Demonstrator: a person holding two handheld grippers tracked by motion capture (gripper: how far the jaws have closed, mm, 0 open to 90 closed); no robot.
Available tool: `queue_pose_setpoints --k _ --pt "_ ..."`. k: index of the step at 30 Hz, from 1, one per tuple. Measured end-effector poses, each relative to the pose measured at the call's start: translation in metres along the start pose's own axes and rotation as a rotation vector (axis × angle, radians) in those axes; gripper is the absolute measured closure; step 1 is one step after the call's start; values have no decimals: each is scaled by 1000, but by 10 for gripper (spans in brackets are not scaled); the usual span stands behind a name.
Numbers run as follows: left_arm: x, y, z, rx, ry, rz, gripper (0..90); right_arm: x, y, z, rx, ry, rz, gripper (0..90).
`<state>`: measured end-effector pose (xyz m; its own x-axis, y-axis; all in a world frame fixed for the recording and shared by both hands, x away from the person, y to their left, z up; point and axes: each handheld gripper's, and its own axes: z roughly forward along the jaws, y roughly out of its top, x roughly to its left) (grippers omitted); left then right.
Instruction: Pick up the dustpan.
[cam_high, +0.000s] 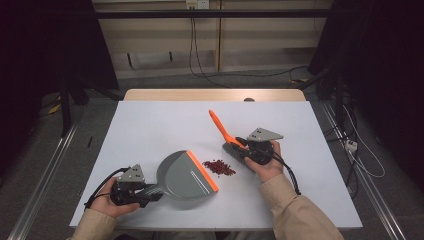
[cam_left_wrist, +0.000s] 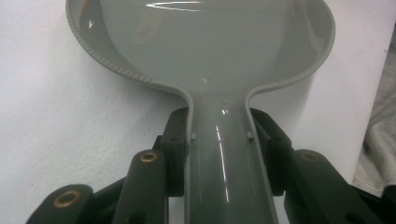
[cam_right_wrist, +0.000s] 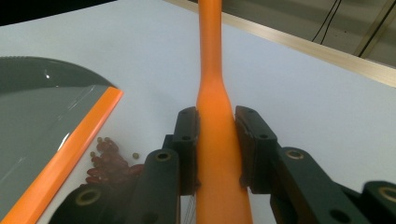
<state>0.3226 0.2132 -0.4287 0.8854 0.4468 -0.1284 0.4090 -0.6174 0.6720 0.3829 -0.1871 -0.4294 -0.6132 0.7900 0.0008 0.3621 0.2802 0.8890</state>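
- Black left tongs (cam_left_wrist: 219, 135) clamped on the grey dustpan (cam_high: 182, 175) handle, near the desk's (cam_high: 150, 125) front-left corner.
- Right tongs (cam_right_wrist: 217, 140) gripped tight on the orange brush (cam_high: 225, 132) handle; handle slants toward the far edge.
- Red beans (cam_high: 219, 167) lie in a small pile between both, just beside the dustpan's orange lip (cam_high: 202, 171).
- Beans sit on the dustpan side of the brush; the right hand (cam_high: 265, 162) does the sweeping, probably straight toward the lip.
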Motion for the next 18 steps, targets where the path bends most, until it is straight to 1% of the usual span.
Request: queue_pose_setpoints --k 1,3,4,5,6,9,11,12,13,14,15,17,18 --pt "0 0 0 -1 6 2 626 1 0 0 2 -1 3 710" --pt "0 0 1 3 7 1 626 2 0 -2 4 -1 -5 708" --pt "-1 1 1 4 19 1 626 2 -1 -2 4 -6 -7 705" --pt "-2 1 1 6 21 4 626 2 -1 -3 4 -10 -11 699" --pt "-1 1 2 8 10 5 625 2 -2 -5 12 -13 -18 690" --pt "-1 0 3 16 9 4 624 2 -3 -6 38 -11 -24 665" --pt "-1 0 4 23 6 10 624 2 -5 -8 43 -13 -30 664" --pt "-1 0 4 24 16 9 623 1 -5 -9 50 -22 -29 667" --pt "-1 0 4 20 16 3 623 1 -6 -10 47 -19 -24 683" --pt "-1 0 5 21 21 6 623 0 -6 -11 48 -19 -15 685" --pt "-1 -1 6 23 5 5 623 0 -7 -12 53 -20 -8 698" --pt "-1 -1 7 27 4 8 623 0 -6 -13 63 -32 -12 703" --pt "-2 -1 7 26 3 4 623 1 -6 -13 64 -31 -6 704"
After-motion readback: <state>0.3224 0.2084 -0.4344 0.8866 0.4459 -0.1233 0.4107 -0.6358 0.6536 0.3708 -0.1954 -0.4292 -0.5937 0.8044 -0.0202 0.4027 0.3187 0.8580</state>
